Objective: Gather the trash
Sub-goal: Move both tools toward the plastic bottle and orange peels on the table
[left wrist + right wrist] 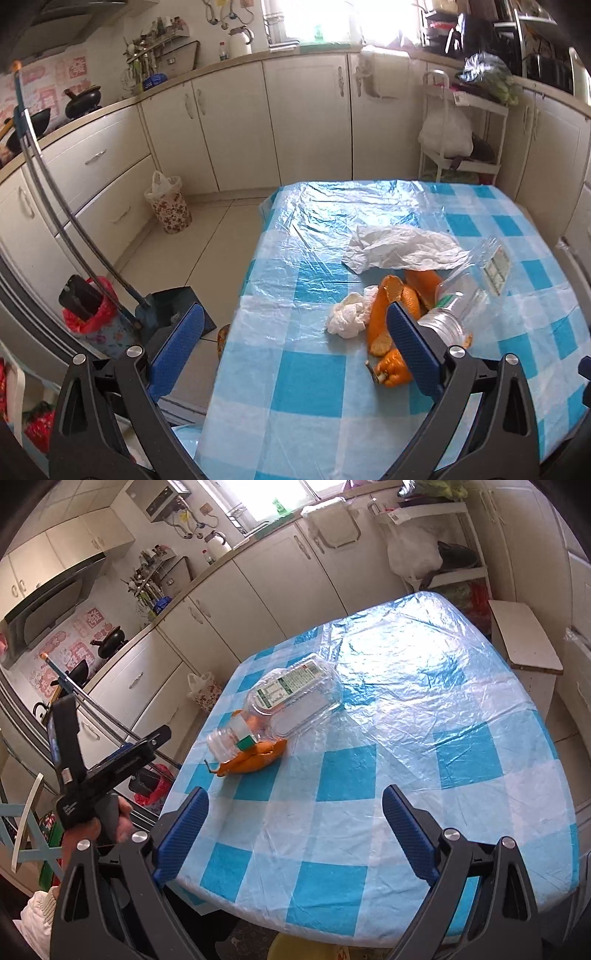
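On the blue-checked table (303, 387) lie orange peels (384, 314), a crumpled white tissue (347, 317), a white plastic bag (399, 247) and an empty clear plastic bottle (458, 306) on its side. My left gripper (295, 347) is open and empty, over the table's left edge, its right finger just beside the peels. In the right wrist view the bottle (291, 701) lies over the peels (255, 760). My right gripper (295, 830) is open and empty above the table's near edge. The left gripper (110, 760) shows there at the left.
A floral trash bin (170, 203) lined with a bag stands on the floor by the cabinets. A dustpan (173, 310) with a long handle and a red bag (92, 314) stand left of the table. A shelf rack (461, 140) stands behind the table. A stool (524, 642) is on the right.
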`<action>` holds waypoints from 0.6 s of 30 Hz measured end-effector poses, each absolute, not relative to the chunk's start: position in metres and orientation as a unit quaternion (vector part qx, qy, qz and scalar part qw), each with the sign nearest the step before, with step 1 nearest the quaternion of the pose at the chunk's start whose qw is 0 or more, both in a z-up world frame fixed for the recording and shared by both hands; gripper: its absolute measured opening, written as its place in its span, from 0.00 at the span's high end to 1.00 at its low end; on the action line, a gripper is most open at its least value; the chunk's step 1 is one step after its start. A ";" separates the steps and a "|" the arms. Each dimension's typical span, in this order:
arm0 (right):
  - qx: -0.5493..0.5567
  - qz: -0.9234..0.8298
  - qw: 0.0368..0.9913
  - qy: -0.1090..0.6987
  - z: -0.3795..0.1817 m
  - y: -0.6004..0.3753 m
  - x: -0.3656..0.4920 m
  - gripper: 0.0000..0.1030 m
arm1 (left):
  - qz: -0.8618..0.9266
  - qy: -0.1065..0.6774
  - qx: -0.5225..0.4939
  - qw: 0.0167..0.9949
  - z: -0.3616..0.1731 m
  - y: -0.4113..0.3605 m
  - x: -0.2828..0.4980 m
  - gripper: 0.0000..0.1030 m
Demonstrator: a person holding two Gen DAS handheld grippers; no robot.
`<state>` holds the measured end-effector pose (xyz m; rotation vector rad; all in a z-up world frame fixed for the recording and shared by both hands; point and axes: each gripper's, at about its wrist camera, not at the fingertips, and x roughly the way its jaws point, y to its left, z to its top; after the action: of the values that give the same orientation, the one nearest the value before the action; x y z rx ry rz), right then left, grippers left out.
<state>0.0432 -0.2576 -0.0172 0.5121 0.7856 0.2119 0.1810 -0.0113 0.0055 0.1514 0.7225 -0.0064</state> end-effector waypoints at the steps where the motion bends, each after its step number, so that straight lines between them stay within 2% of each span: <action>1: 0.257 0.100 0.881 0.384 -0.020 -0.261 0.047 0.11 | -0.006 0.362 0.087 0.928 -0.001 -0.018 0.192 0.07; 6: 0.275 0.087 0.877 0.384 -0.024 -0.280 0.061 0.11 | -0.089 0.390 0.115 0.909 -0.014 -0.056 0.201 0.08; 12: 0.318 0.074 0.860 0.391 -0.031 -0.290 0.069 0.11 | -0.260 0.351 0.180 0.881 -0.014 -0.113 0.134 0.08; 18: 0.313 0.074 0.859 0.398 -0.029 -0.279 0.076 0.11 | -0.253 0.371 0.100 0.888 -0.010 -0.072 0.116 0.08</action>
<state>0.0761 -0.2793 -0.0293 0.6563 0.8355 0.1556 0.1157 -0.0717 -0.0101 0.2083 0.7713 -0.5262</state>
